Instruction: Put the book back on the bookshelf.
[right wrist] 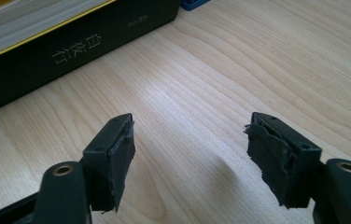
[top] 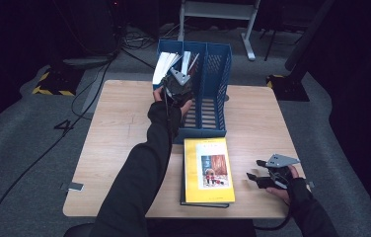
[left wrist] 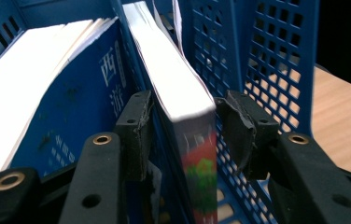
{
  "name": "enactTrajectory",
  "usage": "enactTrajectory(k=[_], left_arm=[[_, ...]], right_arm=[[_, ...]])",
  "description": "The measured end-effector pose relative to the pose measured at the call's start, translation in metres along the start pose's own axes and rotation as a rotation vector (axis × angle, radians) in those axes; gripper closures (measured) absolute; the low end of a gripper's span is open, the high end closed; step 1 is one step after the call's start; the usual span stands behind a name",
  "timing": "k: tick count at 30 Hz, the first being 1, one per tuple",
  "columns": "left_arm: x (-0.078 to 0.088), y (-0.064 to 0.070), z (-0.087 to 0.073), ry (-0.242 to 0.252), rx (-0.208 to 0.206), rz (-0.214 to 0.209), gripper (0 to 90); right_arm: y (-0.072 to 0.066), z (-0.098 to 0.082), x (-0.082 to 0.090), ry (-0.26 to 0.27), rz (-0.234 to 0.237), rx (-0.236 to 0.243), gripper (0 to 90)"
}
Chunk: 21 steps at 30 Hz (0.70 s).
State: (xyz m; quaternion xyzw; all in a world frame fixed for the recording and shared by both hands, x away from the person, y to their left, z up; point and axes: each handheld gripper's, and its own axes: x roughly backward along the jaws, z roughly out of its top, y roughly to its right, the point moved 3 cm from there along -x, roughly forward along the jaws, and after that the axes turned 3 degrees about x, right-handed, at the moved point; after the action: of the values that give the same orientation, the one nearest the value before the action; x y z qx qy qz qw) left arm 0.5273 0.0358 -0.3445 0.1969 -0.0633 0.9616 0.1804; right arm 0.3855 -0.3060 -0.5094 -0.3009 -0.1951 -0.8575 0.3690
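We are filing books into the blue file rack (top: pixel 212 89), and the step in hand is letting go of the book (left wrist: pixel 178 93) that now stands in the rack's middle slot. Our left gripper (left wrist: pixel 183 126) hangs at the rack's open front with the book's spine between its jaws; the pads have come off the covers, with a clear gap on the side of the perforated divider (left wrist: pixel 262 60), so the gripper is released and grasps nothing. To finish this well, we should judge first whether the book rests against its neighbour or the slot wall, then draw the gripper straight back out of the rack's front along the line of the spine, keeping both pads clear of the covers so that nothing drags the book forward or tips it. Beside it in the rack, in the next slot, leans a blue-covered book (left wrist: pixel 71 98) with its pages fanned; we should not brush it on the way out. In front of the rack, on the wooden table (top: pixel 119 128), the yellow book (top: pixel 207 170) lies flat on a dark book (right wrist: pixel 71 51), probably next to be filed. Our right gripper (right wrist: pixel 190 158) rests on the table farther from the rack than that stack, just beside it, its jaws spread wide and holding nothing.
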Motion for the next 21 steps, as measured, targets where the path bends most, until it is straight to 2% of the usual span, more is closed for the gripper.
enactTrajectory(k=[3,7,8,9,10,11,13,16,18,21], left_arm=[[0.008,0.0,-0.004,0.001,-0.006,-0.031,52.6],[0.018,0.002,-0.013,-0.007,-0.043,-0.06,51.2],[0.022,0.003,-0.017,-0.012,-0.066,-0.075,49.8],[0.022,0.003,-0.017,-0.012,-0.066,-0.075,49.5],[0.027,0.004,-0.022,-0.02,-0.084,-0.097,49.6],[0.027,0.004,-0.022,-0.02,-0.084,-0.097,49.2],[0.035,0.005,-0.029,-0.002,-0.115,-0.12,48.5],[0.039,0.005,-0.034,0.001,-0.128,-0.127,47.5],[0.042,0.002,-0.041,-0.013,-0.118,-0.15,46.7],[0.046,0.0,-0.047,-0.019,-0.125,-0.16,45.7]], right_arm=[[0.0,0.0,0.0,-0.001,-0.002,0.002,32.4],[0.001,0.0,0.0,-0.003,-0.003,-0.004,32.4],[0.001,0.0,0.0,-0.003,-0.003,-0.004,32.4],[0.001,0.0,0.0,-0.003,-0.003,-0.004,32.4],[0.0,0.0,0.001,-0.004,-0.004,-0.003,32.4],[0.0,0.0,0.001,-0.004,-0.004,-0.003,32.4],[0.0,0.0,0.0,-0.005,-0.005,-0.003,32.4],[0.0,0.0,0.0,-0.006,-0.004,-0.002,32.4],[0.0,0.0,-0.001,-0.009,-0.003,-0.005,32.4],[-0.001,0.0,-0.001,-0.012,-0.003,-0.001,32.4]])
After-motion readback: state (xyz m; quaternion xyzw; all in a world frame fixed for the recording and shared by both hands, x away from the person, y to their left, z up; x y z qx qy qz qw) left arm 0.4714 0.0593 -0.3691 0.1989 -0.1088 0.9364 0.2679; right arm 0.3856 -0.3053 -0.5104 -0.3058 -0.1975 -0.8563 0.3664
